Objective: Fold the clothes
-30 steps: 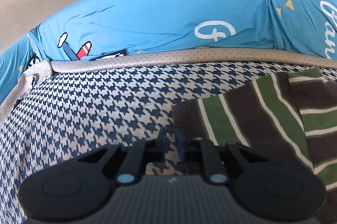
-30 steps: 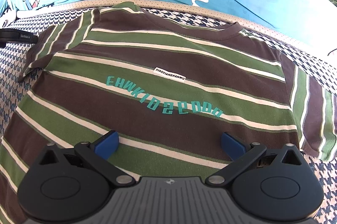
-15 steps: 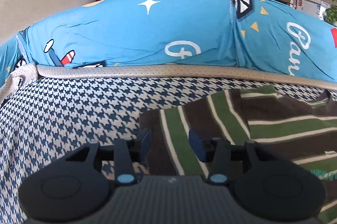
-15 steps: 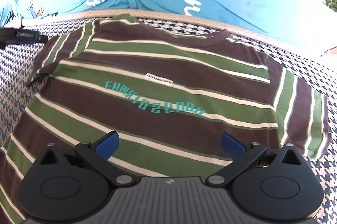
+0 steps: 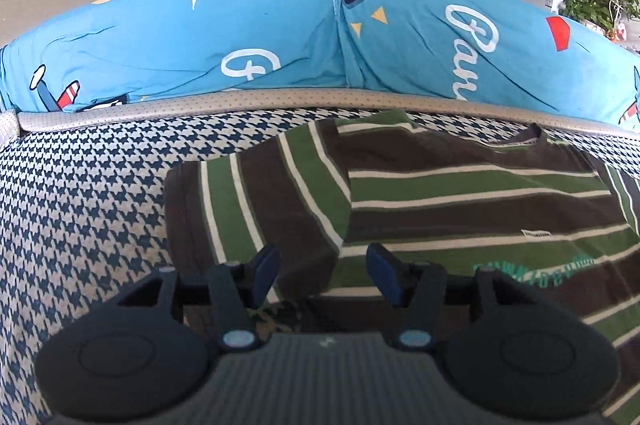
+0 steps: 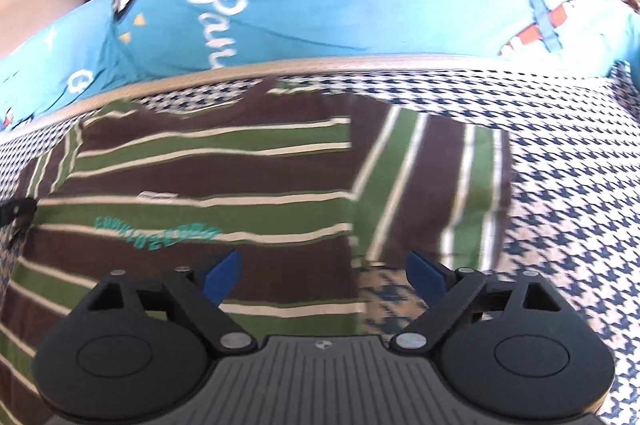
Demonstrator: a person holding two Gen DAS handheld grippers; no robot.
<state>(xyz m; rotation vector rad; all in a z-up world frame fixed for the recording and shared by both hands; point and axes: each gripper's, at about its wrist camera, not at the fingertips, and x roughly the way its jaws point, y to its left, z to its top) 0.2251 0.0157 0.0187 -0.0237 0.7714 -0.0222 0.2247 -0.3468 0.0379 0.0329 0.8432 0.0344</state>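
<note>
A brown, green and white striped T-shirt (image 5: pixel 460 201) (image 6: pixel 208 181) lies flat, front up, on the houndstooth cover. My left gripper (image 5: pixel 324 275) hovers over the shirt's left sleeve (image 5: pixel 256 201), near the armpit; its jaws are opening and the pads press on nothing. My right gripper (image 6: pixel 324 275) hangs over the lower edge of the right sleeve (image 6: pixel 432 177) where it meets the body; its jaws are closing, still wide apart, with cloth below them but no grip. The right wrist view is motion-blurred.
The blue-and-white houndstooth cover (image 5: pixel 88 209) (image 6: pixel 568 209) spreads around the shirt. Blue printed cushions (image 5: pixel 248 37) (image 6: pixel 360 5) line the back behind a grey piped edge. Chairs, a fridge and a plant stand beyond. The left gripper's black body (image 6: pixel 14 213) shows at the left edge.
The left gripper, shut a second ago, has opened and moved right over the left sleeve. The right gripper has swung right from the shirt's front to the right sleeve, its jaws narrowing a little.
</note>
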